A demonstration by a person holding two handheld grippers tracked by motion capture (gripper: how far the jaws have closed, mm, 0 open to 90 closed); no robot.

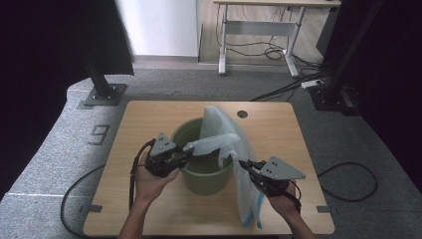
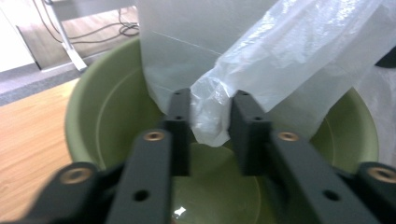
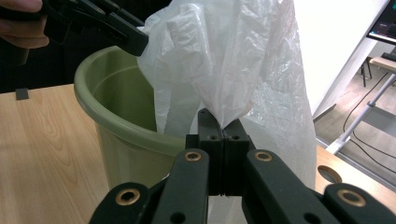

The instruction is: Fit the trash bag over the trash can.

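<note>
An olive-green bucket [image 1: 205,175] [image 2: 93,116] [image 3: 116,126] stands in the middle of the wooden table [image 1: 144,124]. A thin white plastic bag [image 1: 225,130] [image 2: 261,60] [image 3: 224,56] rises out of it and hangs down its right side to the table. At the bucket's left rim, my left gripper [image 1: 187,148] [image 2: 211,123] [image 3: 139,41] is shut on a bunched corner of the bag. My right gripper [image 1: 244,163] [image 3: 224,127] sits to the right of the bucket, its jaws pinched tight on another fold of the bag.
A round cable hole [image 1: 242,114] is in the table's far edge. Black stand bases [image 1: 104,94] [image 1: 331,97] sit on the grey floor beyond the table's far corners. A white desk frame [image 1: 259,30] with cables stands farther back.
</note>
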